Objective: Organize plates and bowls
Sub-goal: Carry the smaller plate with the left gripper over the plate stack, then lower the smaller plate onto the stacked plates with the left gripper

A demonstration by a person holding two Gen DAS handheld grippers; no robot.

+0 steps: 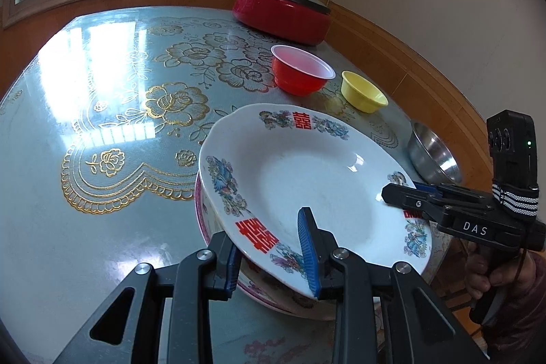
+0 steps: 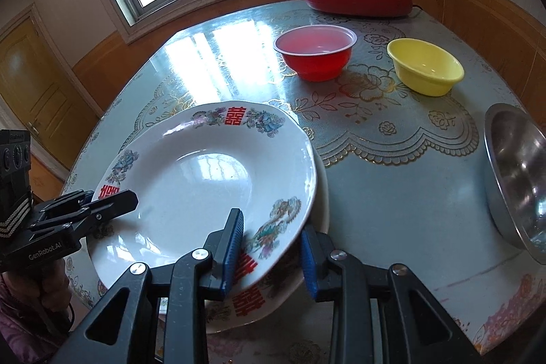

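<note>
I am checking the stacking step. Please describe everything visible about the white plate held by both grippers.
The top plate is white, glossy, ceramic-looking and deep, its wavy rim printed with flowers and red double-happiness characters. It looks empty and tilted above another plate on the table. The left gripper and right gripper each straddle its rim on opposite sides, one finger above and one below.

At the bottom of the frame the right tool (image 2: 271,256) has its two blue pads spread on either side of the rim of a white plate (image 2: 204,186), which lies tilted on another plate (image 2: 273,302). At the left edge the left tool (image 2: 102,203) reaches over the same plate's rim. A red bowl (image 2: 315,53), a yellow bowl (image 2: 425,65) and a steel bowl (image 2: 518,179) stand on the table (image 2: 392,193).
</note>
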